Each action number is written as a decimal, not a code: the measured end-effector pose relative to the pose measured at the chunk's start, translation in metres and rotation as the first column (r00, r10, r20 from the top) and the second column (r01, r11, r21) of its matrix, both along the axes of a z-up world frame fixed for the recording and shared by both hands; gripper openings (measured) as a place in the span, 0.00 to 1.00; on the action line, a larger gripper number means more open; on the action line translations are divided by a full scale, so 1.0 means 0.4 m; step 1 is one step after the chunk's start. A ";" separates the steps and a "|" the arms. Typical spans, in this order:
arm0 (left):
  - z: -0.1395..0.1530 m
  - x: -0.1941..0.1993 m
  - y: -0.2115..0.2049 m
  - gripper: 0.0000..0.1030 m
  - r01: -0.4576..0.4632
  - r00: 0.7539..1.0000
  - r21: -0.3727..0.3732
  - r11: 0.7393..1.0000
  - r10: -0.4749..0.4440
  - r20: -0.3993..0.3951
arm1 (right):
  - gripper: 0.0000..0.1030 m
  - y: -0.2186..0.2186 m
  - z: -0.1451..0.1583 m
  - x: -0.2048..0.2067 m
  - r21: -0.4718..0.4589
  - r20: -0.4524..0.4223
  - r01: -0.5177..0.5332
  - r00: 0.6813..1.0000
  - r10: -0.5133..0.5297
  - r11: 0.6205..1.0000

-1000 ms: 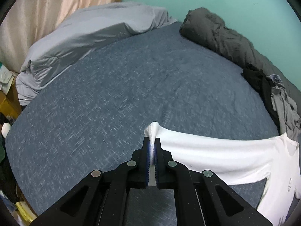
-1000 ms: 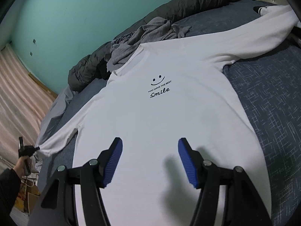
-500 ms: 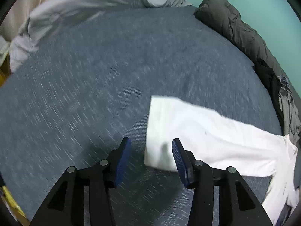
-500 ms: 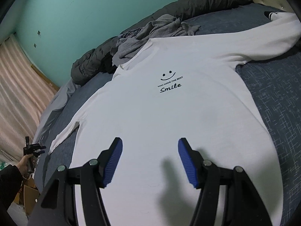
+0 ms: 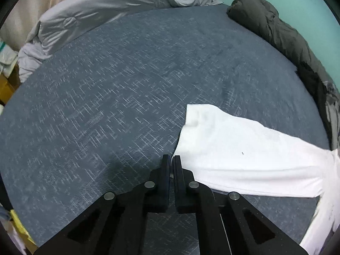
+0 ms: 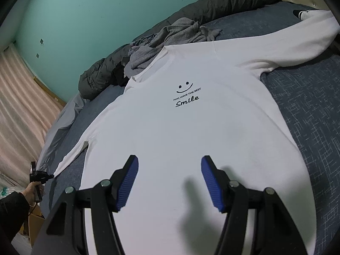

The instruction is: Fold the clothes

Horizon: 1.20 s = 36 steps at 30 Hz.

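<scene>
A white long-sleeved shirt (image 6: 191, 140) with a black smile print lies face up, spread on the blue bed (image 5: 119, 97). Its left sleeve (image 5: 233, 148) stretches flat across the bedcover. My left gripper (image 5: 171, 159) is shut at the near corner of that sleeve's cuff, where the fabric meets the fingertips. The right wrist view shows the same gripper (image 6: 51, 176), held in a person's hand, at the sleeve's end. My right gripper (image 6: 170, 180) hovers open above the shirt's lower body, nothing between its blue pads (image 6: 129, 180). The other sleeve (image 6: 286, 42) runs to the far right.
A pile of grey clothes (image 6: 170, 36) sits by the shirt's collar. A dark rolled duvet (image 5: 269, 25) lines the teal wall. A light grey quilt (image 5: 106, 10) lies at the bed's far end. Curtains (image 6: 19, 106) and boxes (image 6: 34, 223) stand beside the bed.
One second ago my left gripper held the sleeve end lifted. It then opened and the sleeve dropped flat. It has now shut again at the cuff's near corner. The right gripper stayed open.
</scene>
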State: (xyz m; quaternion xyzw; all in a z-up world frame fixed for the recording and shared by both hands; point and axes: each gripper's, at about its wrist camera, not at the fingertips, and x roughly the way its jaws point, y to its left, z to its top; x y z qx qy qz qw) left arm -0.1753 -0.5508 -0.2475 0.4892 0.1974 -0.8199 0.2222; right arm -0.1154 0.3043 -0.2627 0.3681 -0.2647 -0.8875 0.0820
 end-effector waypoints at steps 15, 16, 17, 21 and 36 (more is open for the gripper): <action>0.066 0.061 0.148 0.33 0.056 0.998 -0.039 0.998 -0.057 -0.028 | 0.60 0.076 0.018 0.019 -0.037 0.030 0.046 0.999 -0.045 0.998; 0.075 0.064 0.175 0.33 0.079 0.996 -0.039 0.996 -0.080 -0.040 | 0.60 0.093 0.030 0.024 -0.038 0.028 0.055 0.998 -0.054 0.998; 0.081 0.066 0.206 0.33 0.106 0.993 -0.029 0.994 -0.107 -0.055 | 0.60 0.110 0.042 0.030 -0.040 0.026 0.064 0.998 -0.063 0.997; 0.096 0.062 0.335 0.45 0.195 0.976 0.013 0.981 -0.193 -0.104 | 0.60 0.179 0.091 0.052 -0.045 0.019 0.101 0.995 -0.100 0.994; 0.092 0.004 0.758 0.49 0.419 0.898 0.062 0.906 -0.404 -0.175 | 0.72 0.675 0.314 0.134 0.047 0.053 0.370 0.927 -0.372 0.928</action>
